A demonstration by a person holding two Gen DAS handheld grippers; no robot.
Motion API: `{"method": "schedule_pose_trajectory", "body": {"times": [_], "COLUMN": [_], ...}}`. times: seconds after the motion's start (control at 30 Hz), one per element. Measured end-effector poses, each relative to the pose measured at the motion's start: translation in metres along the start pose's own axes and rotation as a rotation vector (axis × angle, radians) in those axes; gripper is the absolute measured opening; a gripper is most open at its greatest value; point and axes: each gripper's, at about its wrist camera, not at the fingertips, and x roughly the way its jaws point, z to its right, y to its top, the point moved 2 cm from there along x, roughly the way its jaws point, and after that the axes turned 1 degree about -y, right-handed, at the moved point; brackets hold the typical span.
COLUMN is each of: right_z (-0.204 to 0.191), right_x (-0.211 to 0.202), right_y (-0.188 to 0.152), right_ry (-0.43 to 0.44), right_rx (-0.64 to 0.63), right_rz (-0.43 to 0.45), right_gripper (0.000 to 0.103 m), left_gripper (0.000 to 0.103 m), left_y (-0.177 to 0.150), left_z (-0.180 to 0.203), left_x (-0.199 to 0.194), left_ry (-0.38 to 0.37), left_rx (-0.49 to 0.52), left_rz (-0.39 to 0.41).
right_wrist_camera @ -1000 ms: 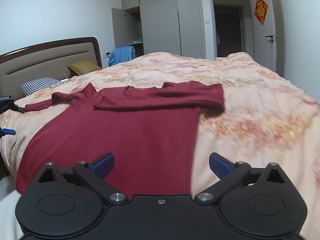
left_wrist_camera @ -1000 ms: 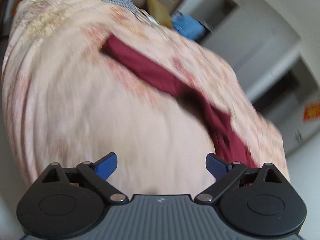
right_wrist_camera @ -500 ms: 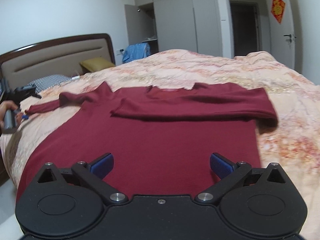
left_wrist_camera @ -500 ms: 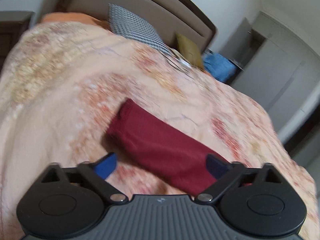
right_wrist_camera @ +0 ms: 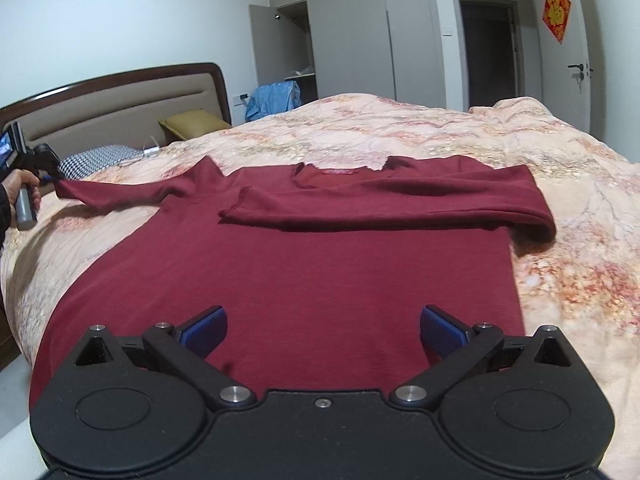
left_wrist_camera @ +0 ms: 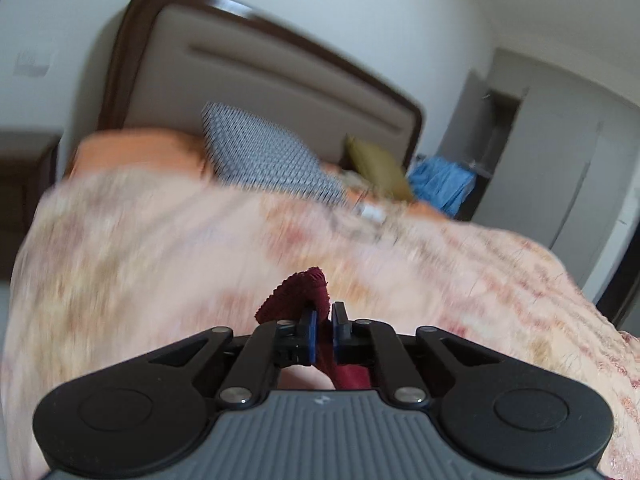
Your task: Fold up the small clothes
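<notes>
Low in the frame: right gripper [right_wrist_camera: 323,330], blue fingers [right_wrist_camera: 203,329] spread wide, holding nothing, above the hem of a dark red sweater [right_wrist_camera: 304,276] lying flat on the bed [right_wrist_camera: 560,240]. One sleeve folded across the chest. Far left: left gripper [left_wrist_camera: 323,334], just closed, pinching the other sleeve's cuff [left_wrist_camera: 298,292], lifted off the floral quilt.
</notes>
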Motion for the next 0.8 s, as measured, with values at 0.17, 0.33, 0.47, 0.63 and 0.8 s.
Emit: {"method": "schedule_pose_trajectory", "body": {"times": [0.17, 0.33, 0.47, 0.63, 0.8], "right_z": [0.006, 0.010, 0.015, 0.023, 0.039], "right_x": [-0.002, -0.007, -0.010, -0.021, -0.034], "right_y": [-0.003, -0.004, -0.004, -0.006, -0.011], "right_ry": [0.010, 0.027, 0.034, 0.029, -0.001], "right_rx": [0.033, 0.050, 0.064, 0.064, 0.077], "right_rz": [0.005, 0.019, 0.033, 0.051, 0.051], "right_gripper": [0.102, 0.102, 0.102, 0.102, 0.102], "left_gripper": [0.008, 0.008, 0.007, 0.007, 0.007], "left_y": [0.033, 0.040, 0.030, 0.005, -0.042], "left_z": [0.029, 0.088, 0.150, 0.241, 0.311], "left_x": [-0.016, -0.059, -0.103, -0.149, -0.181], "left_ry": [-0.089, -0.247, -0.419, -0.585, -0.723], "left_rx": [0.093, 0.198, 0.300, 0.457, 0.460], "left_rz": [0.058, 0.117, 0.151, 0.119, 0.029]}}
